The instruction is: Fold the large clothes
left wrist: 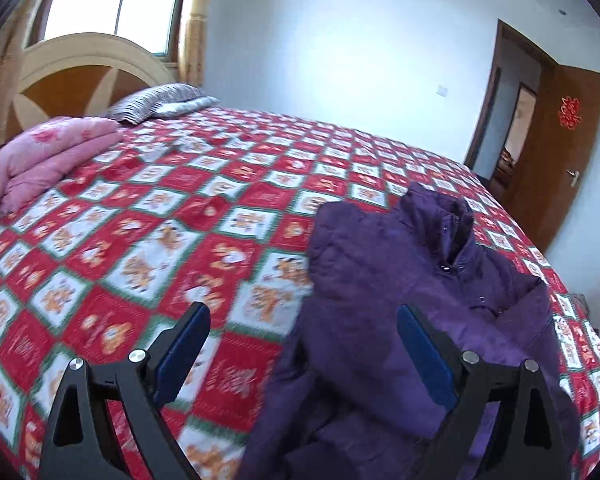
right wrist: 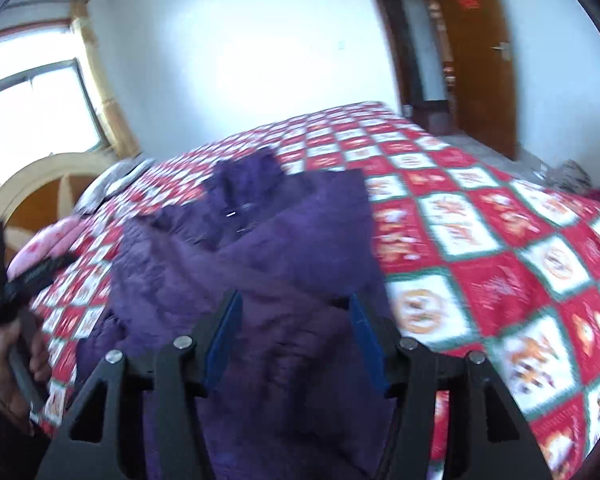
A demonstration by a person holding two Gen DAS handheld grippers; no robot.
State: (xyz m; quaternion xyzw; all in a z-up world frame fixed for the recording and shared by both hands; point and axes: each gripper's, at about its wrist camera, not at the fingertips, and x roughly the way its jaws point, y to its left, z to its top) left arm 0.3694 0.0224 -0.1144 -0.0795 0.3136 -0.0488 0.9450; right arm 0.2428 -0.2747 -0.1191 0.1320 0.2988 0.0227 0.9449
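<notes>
A purple quilted jacket (left wrist: 400, 280) lies on the bed, collar toward the far side, sleeves folded in over the body; it also shows in the right wrist view (right wrist: 268, 248). My left gripper (left wrist: 304, 312) is open and empty, above the jacket's left edge and the bedspread. My right gripper (right wrist: 296, 300) is open and empty, just above the jacket's near part. The left hand-held gripper also shows at the left edge of the right wrist view (right wrist: 24, 276), held by a hand.
The bed has a red, white and green checked bedspread (left wrist: 160, 240). A folded pink quilt (left wrist: 40, 156) and a striped pillow (left wrist: 160, 102) lie near the headboard (left wrist: 80, 76). A wooden door (left wrist: 556, 152) stands open at the right.
</notes>
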